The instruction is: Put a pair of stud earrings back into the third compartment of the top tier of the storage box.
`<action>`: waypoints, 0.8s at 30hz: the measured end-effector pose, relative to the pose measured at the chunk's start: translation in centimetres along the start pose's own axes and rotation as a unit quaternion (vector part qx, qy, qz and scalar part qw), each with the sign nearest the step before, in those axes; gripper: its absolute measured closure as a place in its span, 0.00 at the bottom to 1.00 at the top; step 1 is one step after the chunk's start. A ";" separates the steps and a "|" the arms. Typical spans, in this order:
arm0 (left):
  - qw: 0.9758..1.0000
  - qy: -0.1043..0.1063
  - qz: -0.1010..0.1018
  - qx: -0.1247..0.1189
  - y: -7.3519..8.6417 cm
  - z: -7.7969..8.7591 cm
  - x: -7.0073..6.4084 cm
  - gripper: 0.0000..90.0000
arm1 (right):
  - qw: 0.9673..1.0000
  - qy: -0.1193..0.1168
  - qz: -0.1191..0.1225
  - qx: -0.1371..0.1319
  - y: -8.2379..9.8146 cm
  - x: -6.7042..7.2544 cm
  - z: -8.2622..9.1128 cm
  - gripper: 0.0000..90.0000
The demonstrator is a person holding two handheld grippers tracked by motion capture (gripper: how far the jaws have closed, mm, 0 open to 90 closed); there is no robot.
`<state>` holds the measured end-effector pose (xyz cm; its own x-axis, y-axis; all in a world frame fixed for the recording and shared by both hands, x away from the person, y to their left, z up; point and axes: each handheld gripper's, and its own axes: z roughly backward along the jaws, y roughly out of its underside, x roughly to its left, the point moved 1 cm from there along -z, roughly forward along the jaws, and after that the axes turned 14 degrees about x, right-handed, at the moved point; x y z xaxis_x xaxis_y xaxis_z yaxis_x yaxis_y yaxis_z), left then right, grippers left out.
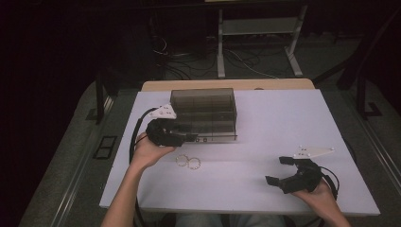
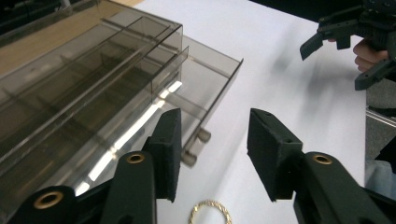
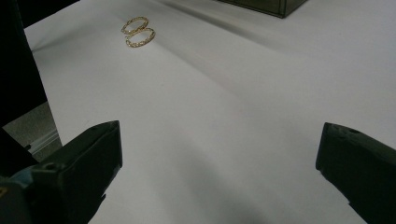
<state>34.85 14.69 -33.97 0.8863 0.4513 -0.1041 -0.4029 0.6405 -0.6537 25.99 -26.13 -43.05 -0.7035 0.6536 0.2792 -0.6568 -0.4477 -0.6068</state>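
Drawer (image 1: 215,134) of the smoky organiser box (image 1: 203,106) pulled out, step apparently done; left gripper (image 1: 193,137) at the drawer's front, jaws half open, empty. Two gold rings (image 1: 188,162) just in front of the box; right gripper (image 1: 279,170) well right of the box, wide open, empty. Next, probably: pinching one ring, carrying into the drawer

Just beside the left gripper (image 2: 212,156), the drawer box (image 1: 203,111) is showing as smoky, see-through plastic, glossy and smooth, with its pulled-out drawer (image 2: 205,88) catching bright glints. Near the same gripper, the two rings (image 1: 187,162) are gleaming like gold metal with a rough, textured rim. Both grippers' pads (image 2: 168,149) are looking like matt black plastic, and the table top (image 1: 283,127) under them is looking smooth, matt and white.
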 end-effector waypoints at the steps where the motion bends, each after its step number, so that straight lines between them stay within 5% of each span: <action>1: 1.000 -0.002 0.003 0.000 0.3 0.2 -0.1 0.58 | 1.000 0.002 0.004 -0.002 0.0 -0.1 0.0 0.00; 15: 0.999 -0.028 0.043 -0.012 3.1 1.4 -1.4 0.35 | 1.000 0.001 0.003 -0.007 0.0 -0.1 0.1 0.00; 24: 0.999 -0.036 0.038 0.008 4.2 0.3 -3.0 0.18 | 1.000 0.002 0.003 -0.010 0.0 -0.1 0.2 0.00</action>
<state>30.44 16.25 -36.18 0.8342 0.5425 -0.0993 -0.4731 0.6114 -0.6343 25.96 -26.33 -42.92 -0.7060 0.6534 0.2731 -0.6472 -0.4389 -0.6233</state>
